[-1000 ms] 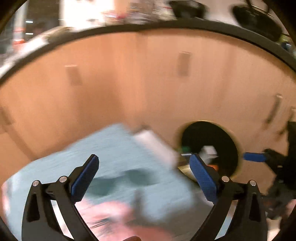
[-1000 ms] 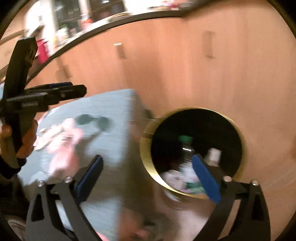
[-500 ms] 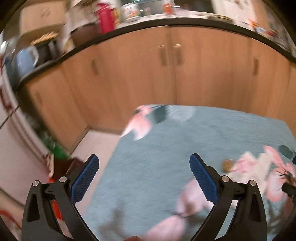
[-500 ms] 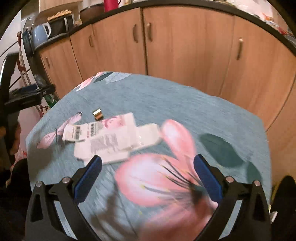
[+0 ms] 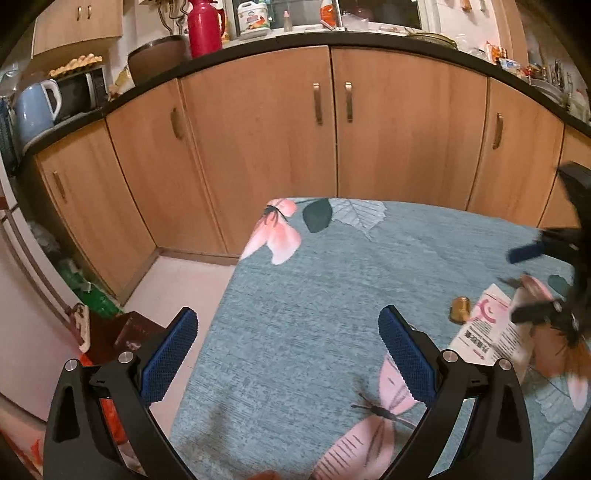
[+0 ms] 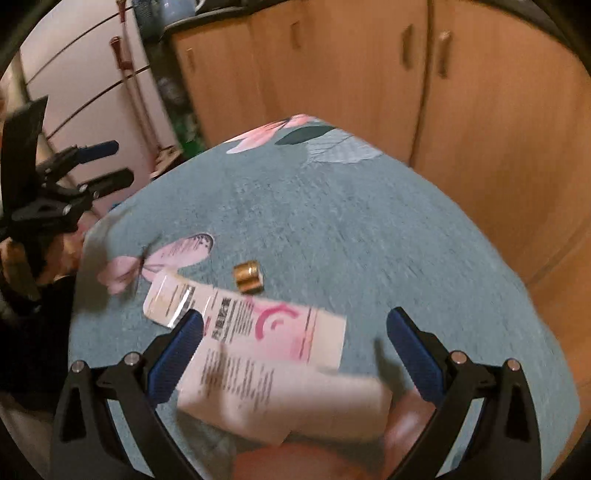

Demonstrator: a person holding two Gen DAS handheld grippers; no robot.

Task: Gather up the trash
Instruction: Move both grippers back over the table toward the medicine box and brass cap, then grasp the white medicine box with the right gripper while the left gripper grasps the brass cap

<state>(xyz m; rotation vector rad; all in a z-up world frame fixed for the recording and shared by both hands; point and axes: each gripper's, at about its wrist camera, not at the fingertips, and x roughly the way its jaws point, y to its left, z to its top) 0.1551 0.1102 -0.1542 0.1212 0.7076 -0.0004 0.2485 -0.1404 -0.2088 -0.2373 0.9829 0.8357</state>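
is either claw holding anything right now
No. The left claw is open over the tablecloth; the right claw is open above the flattened carton, not gripping it.

Red thermos, blue kettle

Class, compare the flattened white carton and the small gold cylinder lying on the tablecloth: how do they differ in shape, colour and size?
The flattened white carton is flat and roughly rectangular; the small gold cylinder is round and lies on its side. The carton is white with pink markings and dark print; the cylinder is shiny gold and shows no print. The carton is far larger than the cylinder. Both rest on the teal floral tablecloth, apart from each other, neither held by a hand-held gripper.
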